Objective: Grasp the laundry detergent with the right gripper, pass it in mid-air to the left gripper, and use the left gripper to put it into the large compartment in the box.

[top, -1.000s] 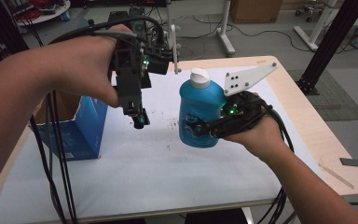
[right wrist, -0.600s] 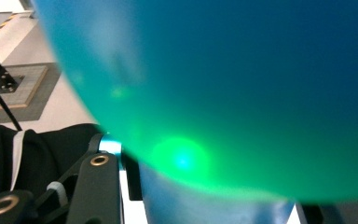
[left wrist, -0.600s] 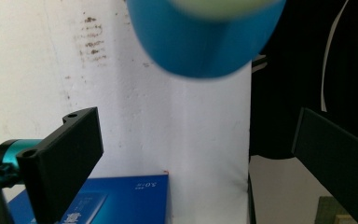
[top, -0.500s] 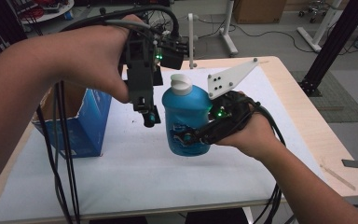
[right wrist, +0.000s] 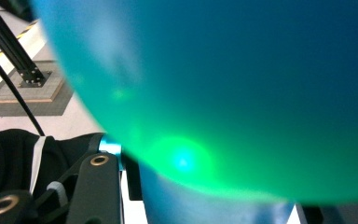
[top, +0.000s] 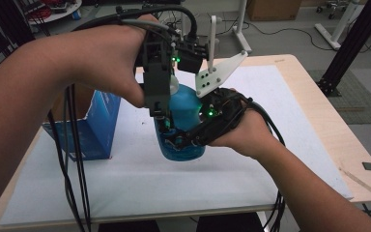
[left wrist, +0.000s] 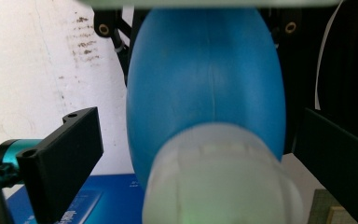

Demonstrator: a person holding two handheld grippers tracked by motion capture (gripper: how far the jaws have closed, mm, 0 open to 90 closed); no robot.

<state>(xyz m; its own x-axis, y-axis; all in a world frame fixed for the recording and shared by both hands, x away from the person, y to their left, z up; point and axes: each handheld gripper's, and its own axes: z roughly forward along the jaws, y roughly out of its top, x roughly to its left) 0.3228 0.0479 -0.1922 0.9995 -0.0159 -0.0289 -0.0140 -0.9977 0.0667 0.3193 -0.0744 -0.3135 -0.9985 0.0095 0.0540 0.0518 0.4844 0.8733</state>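
A blue bottle point(top: 186, 108) with a whitish cap point(top: 173, 85) is held upright above the table. My right gripper point(top: 175, 140) is shut on its lower body from the right. The bottle's blue wall point(right wrist: 237, 93) looms close in the right gripper view, with one black finger point(right wrist: 95, 186) beside it. My left gripper point(top: 163, 124) points down over the bottle's top. In the left gripper view the cap point(left wrist: 219, 182) and the bottle's shoulder point(left wrist: 205, 84) lie between the wide-apart jaws of the left gripper point(left wrist: 200, 126), which stands open without touching them.
An open blue cardboard box point(top: 94, 125) stands on the white mat point(top: 270, 96) at the left. The wooden table edge point(top: 328, 125) runs along the right, with a black frame post point(top: 352, 43) beyond it. Cables hang from both hands.
My right hand has carried the bottle leftward and under the left gripper. The cap now sits between the left jaws. The left hand has barely moved.
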